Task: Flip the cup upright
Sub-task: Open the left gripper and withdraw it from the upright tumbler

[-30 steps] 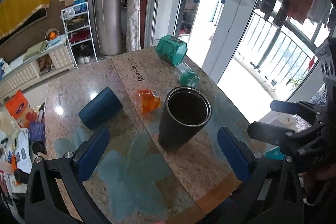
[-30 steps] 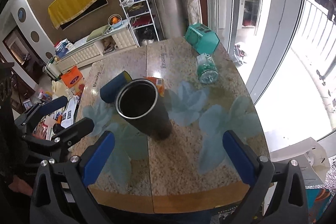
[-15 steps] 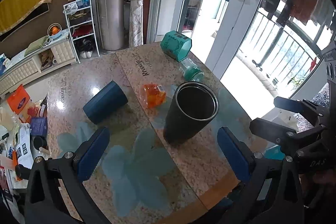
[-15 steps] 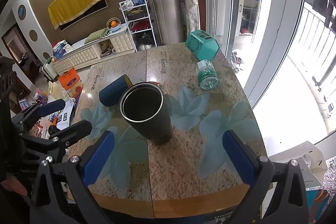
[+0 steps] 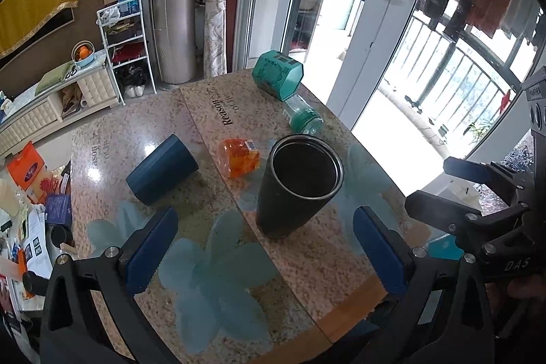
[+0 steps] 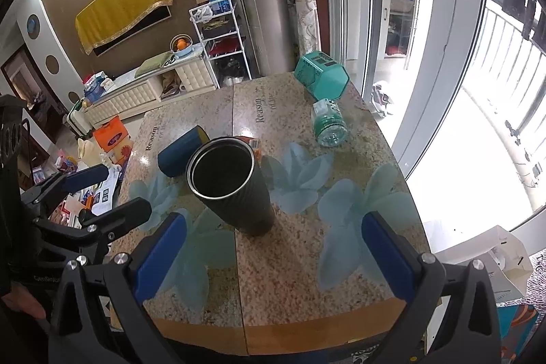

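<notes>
A tall black ribbed cup [image 5: 295, 186] stands upright, mouth up, on the granite-patterned table [image 5: 307, 261]; it also shows in the right wrist view [image 6: 235, 190]. My left gripper [image 5: 266, 248] is open and empty, held back above the table's near edge, apart from the cup. My right gripper [image 6: 269, 258] is open and empty, also back from the cup. Each gripper shows in the other's view, the right one [image 5: 457, 190] and the left one [image 6: 102, 193], off the table's sides.
A dark blue cup [image 5: 162, 171] lies on its side left of the black cup. An orange plastic pack [image 5: 239, 156] lies behind it. A teal box [image 5: 278, 74] and a toppled clear bottle [image 5: 302, 116] lie at the far edge. Balcony doors stand to the right.
Both grippers have drawn back and up from the black cup, so more of the table shows. The cup stands still and upright throughout.
</notes>
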Demonstrator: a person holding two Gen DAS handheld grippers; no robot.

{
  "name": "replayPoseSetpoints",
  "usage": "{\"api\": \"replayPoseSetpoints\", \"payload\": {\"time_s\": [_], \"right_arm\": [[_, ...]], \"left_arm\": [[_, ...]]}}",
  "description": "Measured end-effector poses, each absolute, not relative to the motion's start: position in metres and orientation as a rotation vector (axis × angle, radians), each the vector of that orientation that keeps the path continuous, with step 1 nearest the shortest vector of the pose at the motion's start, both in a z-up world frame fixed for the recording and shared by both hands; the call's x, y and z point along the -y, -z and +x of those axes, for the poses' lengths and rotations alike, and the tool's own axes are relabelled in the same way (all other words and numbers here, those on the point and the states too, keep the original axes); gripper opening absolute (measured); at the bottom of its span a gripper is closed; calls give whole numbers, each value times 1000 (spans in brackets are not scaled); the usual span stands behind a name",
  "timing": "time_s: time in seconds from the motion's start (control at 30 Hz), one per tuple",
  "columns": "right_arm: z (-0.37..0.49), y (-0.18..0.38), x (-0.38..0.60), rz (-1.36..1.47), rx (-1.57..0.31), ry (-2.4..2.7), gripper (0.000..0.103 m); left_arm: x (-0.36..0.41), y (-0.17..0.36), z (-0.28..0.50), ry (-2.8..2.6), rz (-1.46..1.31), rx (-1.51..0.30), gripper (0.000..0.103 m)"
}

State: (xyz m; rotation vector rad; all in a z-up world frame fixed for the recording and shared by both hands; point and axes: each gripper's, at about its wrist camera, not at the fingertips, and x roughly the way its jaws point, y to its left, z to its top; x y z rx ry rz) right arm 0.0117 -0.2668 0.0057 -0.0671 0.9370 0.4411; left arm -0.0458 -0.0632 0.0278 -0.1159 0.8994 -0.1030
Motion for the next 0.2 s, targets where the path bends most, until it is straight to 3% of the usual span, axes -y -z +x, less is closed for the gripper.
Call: {"api": "replayPoseSetpoints", "payload": {"time_s": [0.2], "right_arm": [[11,-6,270,-61,-939,-442,103]], "left_arm": [[65,-28,-46,106,-118,-899,103]]}}
